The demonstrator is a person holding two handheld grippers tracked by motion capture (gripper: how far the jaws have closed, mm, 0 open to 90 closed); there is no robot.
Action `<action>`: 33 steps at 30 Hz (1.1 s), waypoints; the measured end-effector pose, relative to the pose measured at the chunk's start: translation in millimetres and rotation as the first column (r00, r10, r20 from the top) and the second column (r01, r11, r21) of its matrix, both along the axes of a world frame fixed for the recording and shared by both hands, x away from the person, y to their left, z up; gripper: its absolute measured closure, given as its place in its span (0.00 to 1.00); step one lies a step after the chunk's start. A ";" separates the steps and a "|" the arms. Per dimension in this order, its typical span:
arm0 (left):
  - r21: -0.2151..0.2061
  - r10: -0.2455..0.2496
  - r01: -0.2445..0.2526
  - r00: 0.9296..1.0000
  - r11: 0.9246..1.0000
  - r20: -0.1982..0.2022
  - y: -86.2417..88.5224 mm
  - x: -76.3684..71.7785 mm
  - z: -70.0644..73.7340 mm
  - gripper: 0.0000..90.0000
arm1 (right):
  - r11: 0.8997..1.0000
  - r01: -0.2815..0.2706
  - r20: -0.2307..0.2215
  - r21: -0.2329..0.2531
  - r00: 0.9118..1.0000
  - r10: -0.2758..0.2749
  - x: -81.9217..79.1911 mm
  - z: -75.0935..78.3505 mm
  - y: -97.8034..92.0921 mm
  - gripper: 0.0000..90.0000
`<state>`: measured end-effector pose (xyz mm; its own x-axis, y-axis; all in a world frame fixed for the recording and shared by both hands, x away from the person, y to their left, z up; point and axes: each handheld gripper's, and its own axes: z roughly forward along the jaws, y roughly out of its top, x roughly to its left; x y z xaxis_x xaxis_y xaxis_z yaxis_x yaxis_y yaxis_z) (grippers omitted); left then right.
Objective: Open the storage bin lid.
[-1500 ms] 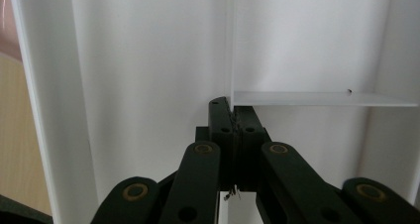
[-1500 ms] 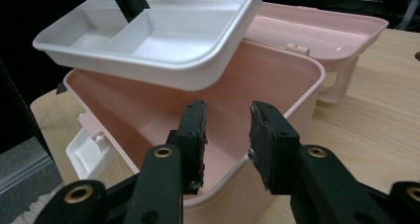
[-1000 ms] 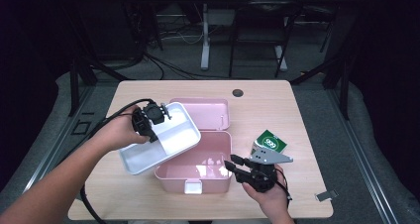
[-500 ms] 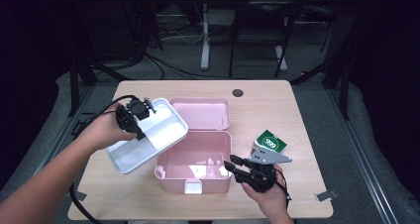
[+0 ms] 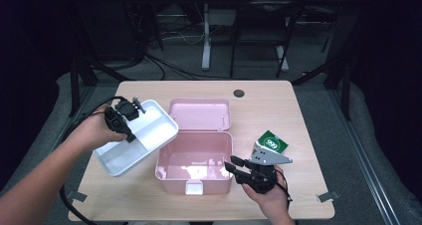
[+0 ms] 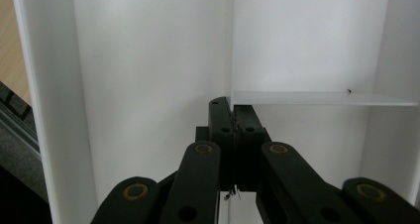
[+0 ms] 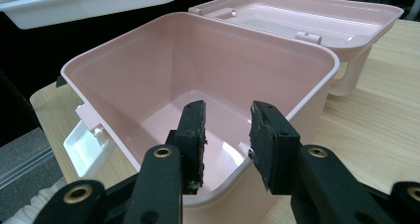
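An open pink box (image 5: 194, 158) stands mid-table with its lid (image 5: 199, 113) folded back and a white latch (image 7: 86, 144) at the front. Left of it, a white divided tray (image 5: 119, 158) hangs tilted over the table. My left gripper (image 5: 131, 134) is shut on that white tray's (image 6: 148, 60) inner divider, as the left gripper (image 6: 232, 110) view shows up close. My right gripper (image 5: 234, 165) sits at the box's front right corner. In its own view the right gripper (image 7: 227, 135) stands open at the near wall of the pink box (image 7: 163, 70), holding nothing. The tray (image 7: 89, 1) shows beyond.
A green packet (image 5: 271, 144) lies on the wooden table (image 5: 278, 105) just right of the box, behind my right hand. A dark round grommet (image 5: 239, 93) sits near the far edge. Chairs, cables and desk legs stand beyond the table.
My left gripper has carried the white tray leftward, from above the pink box to beside it. The right gripper has stayed put.
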<state>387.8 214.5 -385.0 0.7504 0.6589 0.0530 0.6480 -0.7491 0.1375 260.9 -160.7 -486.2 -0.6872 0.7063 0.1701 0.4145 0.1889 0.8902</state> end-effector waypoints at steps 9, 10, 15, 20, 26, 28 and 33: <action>0.008 0.044 -0.044 0.999 0.999 -0.008 20.3 0.9 -5.6 0.99 | 1.000 0.003 0.000 -0.007 1.000 -0.003 0.0 -0.5 0.8 0.74; 0.009 0.048 -0.047 0.999 0.999 -0.009 22.6 0.9 -6.8 0.99 | 1.000 0.003 0.000 -0.006 1.000 -0.003 0.1 -0.5 0.8 0.74; 0.018 0.082 -0.082 0.996 0.996 -0.019 34.6 1.1 -13.5 0.99 | 1.000 0.004 0.000 -0.008 1.000 -0.004 -0.2 -0.5 1.1 0.74; 0.020 0.108 -0.108 0.994 0.994 -0.026 45.5 0.1 -20.9 0.99 | 1.000 0.003 0.000 -0.007 1.000 -0.003 -0.2 -0.5 1.2 0.74; 0.023 0.124 -0.123 0.991 0.992 -0.046 52.5 -1.7 -38.2 0.99 | 1.000 0.001 0.003 -0.006 1.000 -0.001 -0.4 -0.9 2.3 0.74; 0.019 0.124 -0.123 0.991 0.992 -0.053 53.3 -2.3 -44.8 0.99 | 1.000 0.002 0.002 -0.005 1.000 -0.002 -0.4 -0.9 2.2 0.74; 0.010 0.139 -0.138 0.988 0.990 -0.069 54.0 -2.2 -62.3 0.99 | 1.000 0.001 0.003 -0.003 1.000 -0.001 -0.4 -0.9 1.9 0.74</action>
